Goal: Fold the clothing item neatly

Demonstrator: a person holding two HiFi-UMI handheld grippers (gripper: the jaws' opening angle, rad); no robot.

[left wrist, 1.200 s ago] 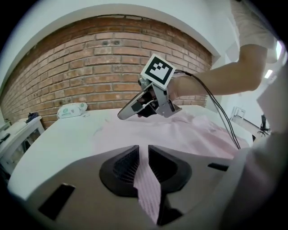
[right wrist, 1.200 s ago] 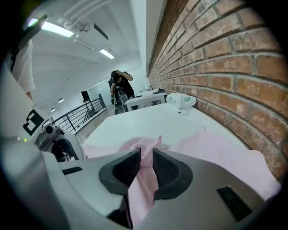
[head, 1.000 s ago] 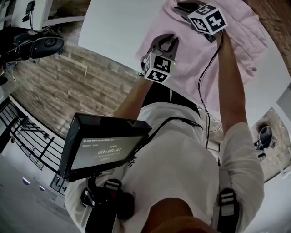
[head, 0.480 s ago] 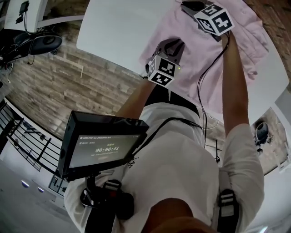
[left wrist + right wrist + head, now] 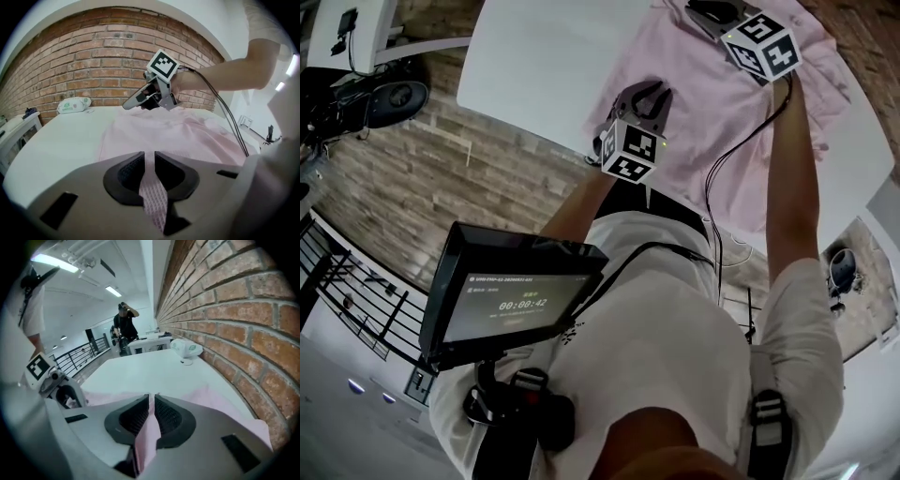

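Since 1 second ago the right gripper (image 5: pixel 151 401) has shifted rightward over the pink shirt (image 5: pixel 694 131), and its jaws have closed onto a fold of fabric. The left gripper (image 5: pixel 149 159) has its jaws nearly together, pinching the shirt's near edge. The shirt lies on the white desk (image 5: pixel 534 56). Its far end is cut off at the head view's top edge, and the person's arm hides part of it.

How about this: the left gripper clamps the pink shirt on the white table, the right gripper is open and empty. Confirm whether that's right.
No: the right gripper view shows the right gripper shut on the pink shirt too. The left gripper clamps it on the white table.
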